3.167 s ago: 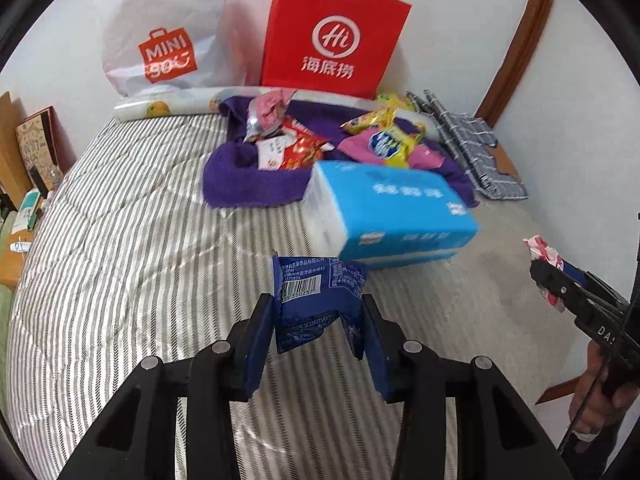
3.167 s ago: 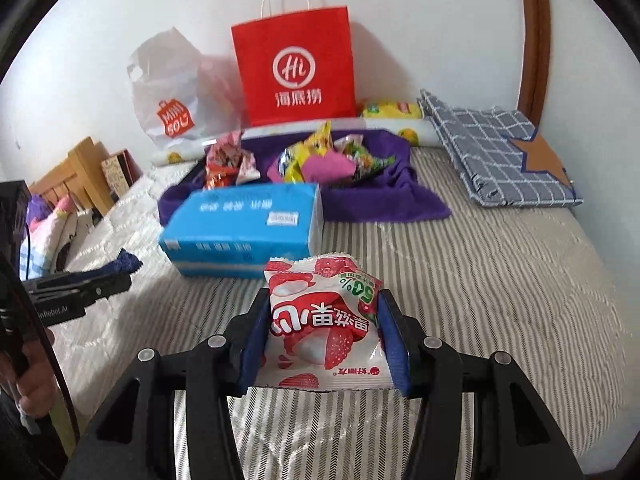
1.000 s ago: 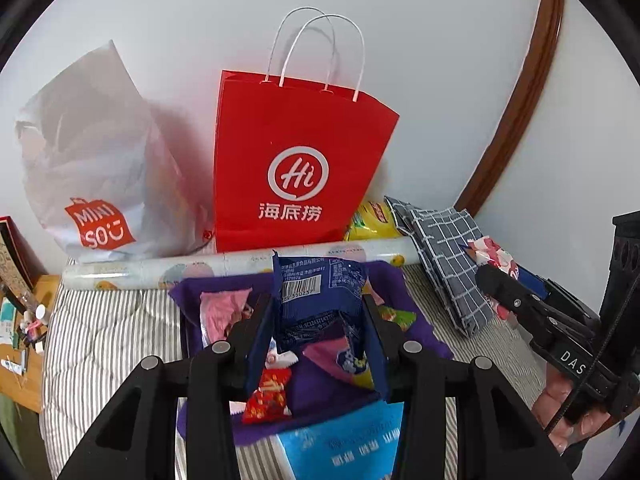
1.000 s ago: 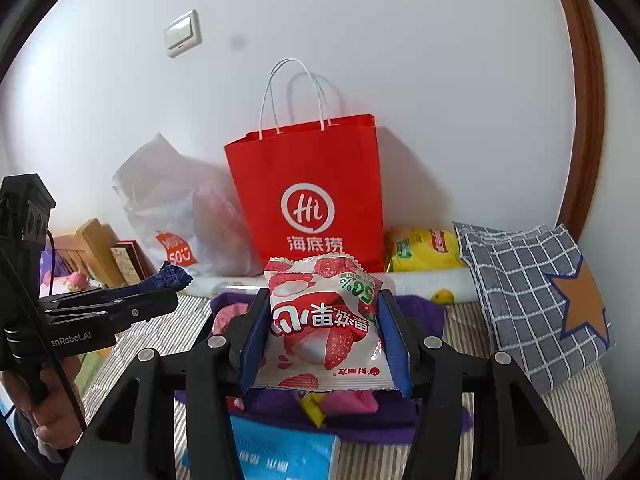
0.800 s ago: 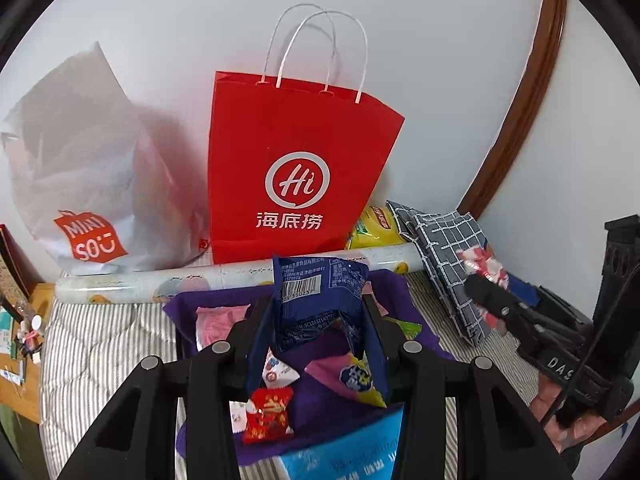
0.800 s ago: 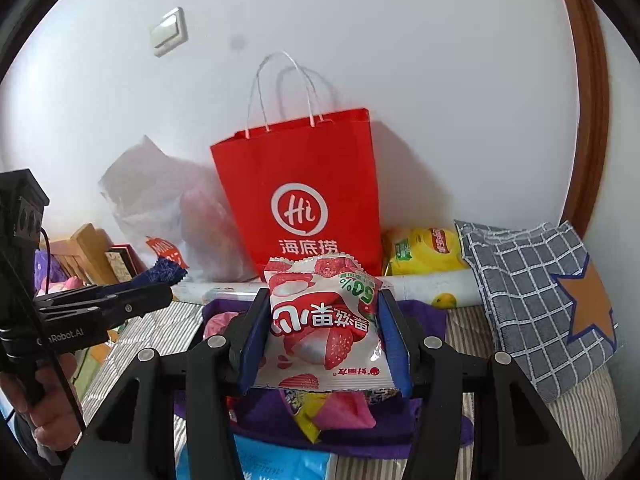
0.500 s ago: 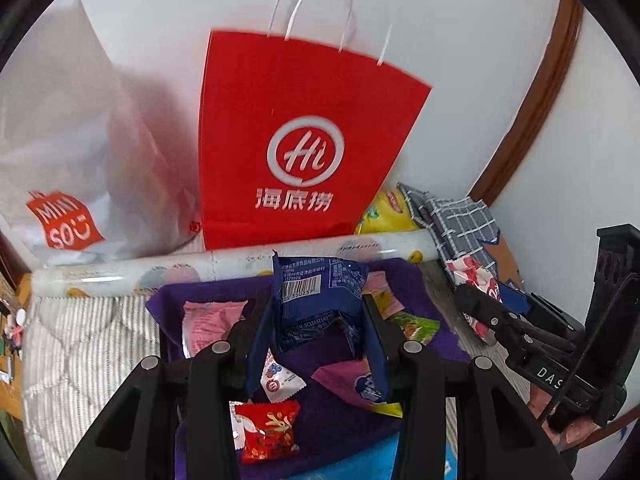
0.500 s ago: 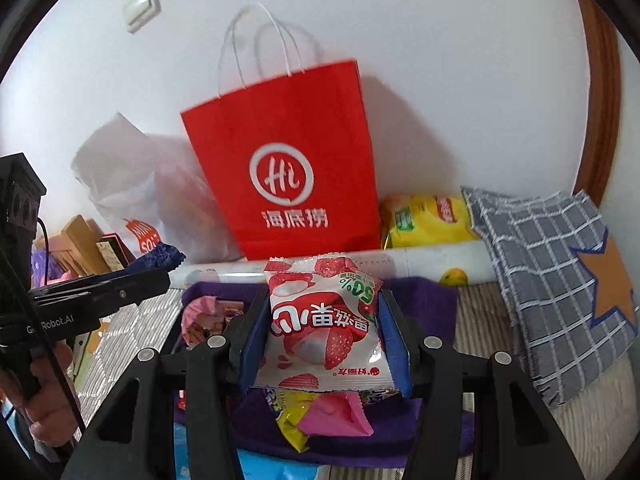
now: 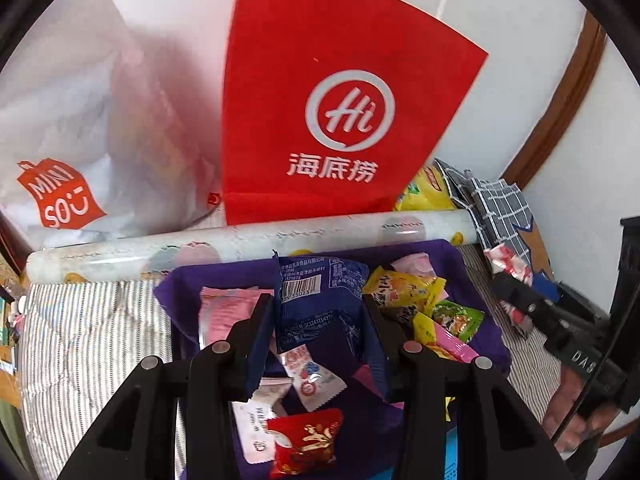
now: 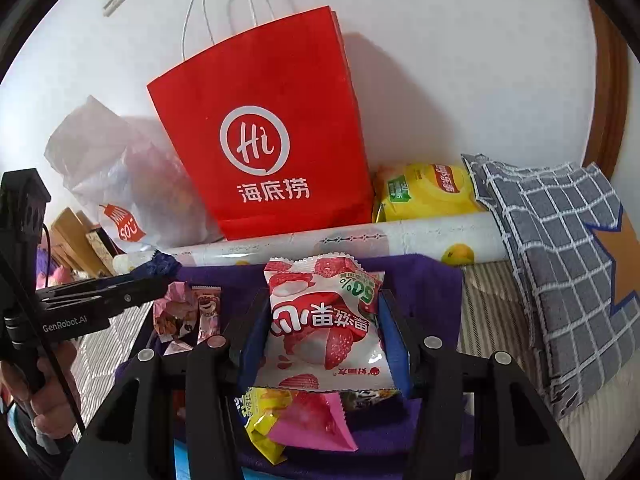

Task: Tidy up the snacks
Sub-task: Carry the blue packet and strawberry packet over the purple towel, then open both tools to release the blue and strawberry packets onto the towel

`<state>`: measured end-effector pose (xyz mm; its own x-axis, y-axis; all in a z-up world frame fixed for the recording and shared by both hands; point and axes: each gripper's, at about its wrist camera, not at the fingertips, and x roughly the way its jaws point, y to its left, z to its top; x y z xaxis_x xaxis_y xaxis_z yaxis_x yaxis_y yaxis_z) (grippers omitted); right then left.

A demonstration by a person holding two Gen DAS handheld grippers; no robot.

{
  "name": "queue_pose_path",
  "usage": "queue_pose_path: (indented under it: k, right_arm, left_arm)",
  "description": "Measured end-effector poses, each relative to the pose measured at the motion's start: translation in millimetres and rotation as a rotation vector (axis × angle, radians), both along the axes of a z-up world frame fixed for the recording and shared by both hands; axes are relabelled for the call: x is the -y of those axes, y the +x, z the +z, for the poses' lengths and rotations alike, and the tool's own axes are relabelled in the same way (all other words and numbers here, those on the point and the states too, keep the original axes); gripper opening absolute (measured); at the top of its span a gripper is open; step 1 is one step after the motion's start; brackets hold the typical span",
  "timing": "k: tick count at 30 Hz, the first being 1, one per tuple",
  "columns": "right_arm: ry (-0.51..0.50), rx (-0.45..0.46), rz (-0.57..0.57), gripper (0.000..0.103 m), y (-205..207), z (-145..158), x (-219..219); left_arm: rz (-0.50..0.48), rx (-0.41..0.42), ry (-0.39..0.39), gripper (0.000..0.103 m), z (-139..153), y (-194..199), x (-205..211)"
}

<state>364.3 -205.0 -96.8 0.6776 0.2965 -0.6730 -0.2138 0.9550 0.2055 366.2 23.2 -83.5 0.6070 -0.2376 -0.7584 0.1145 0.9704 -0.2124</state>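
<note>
My left gripper (image 9: 318,320) is shut on a dark blue snack packet (image 9: 320,300) with a barcode, held above the purple cloth (image 9: 456,256). Several loose snack packets lie on that cloth, among them a red one (image 9: 306,446) and a yellow one (image 9: 400,290). My right gripper (image 10: 324,328) is shut on a white and red strawberry snack bag (image 10: 324,320), also over the purple cloth (image 10: 424,284). Each gripper appears in the other's view: the right one (image 9: 516,292) at the right edge, the left one (image 10: 160,268) at the left edge, with a hand (image 10: 44,396) beneath it.
A red paper bag (image 9: 340,120) with white handles stands against the wall, with a white plastic bag (image 9: 80,140) to its left. A patterned roll (image 9: 248,244) lies in front of them. A yellow chip bag (image 10: 428,192) and grey checked pillow (image 10: 560,264) sit right. Striped bedding (image 9: 88,340) surrounds the cloth.
Both grippers have sunk and moved in toward the red bag and the purple cloth, which now fill more of each view. Each keeps hold of its packet.
</note>
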Motion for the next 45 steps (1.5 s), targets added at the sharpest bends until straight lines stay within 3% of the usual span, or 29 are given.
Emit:
queue_pose_path:
  k: [3,9,27,39,45]
  right_arm:
    - [-0.059,0.039,0.035,0.052,6,18,-8]
    - [-0.041,0.074,0.059,0.052,16,30,-12]
    - [-0.096,-0.027,0.068,0.052,37,3,12]
    - [-0.170,-0.117,0.147,0.053,41,-19,-15]
    - [-0.208,-0.145,0.169,0.053,40,-26,-22]
  left_arm:
    - [0.010,0.004,-0.007,0.040,3,-1,-6]
    - [0.018,0.028,-0.005,0.040,9,-2,-11]
    - [0.046,-0.021,-0.011,0.040,-7,10,-21]
    - [0.025,-0.062,0.015,0.040,-19,14,-11]
    - [-0.001,-0.105,0.066,0.041,-31,17,3]
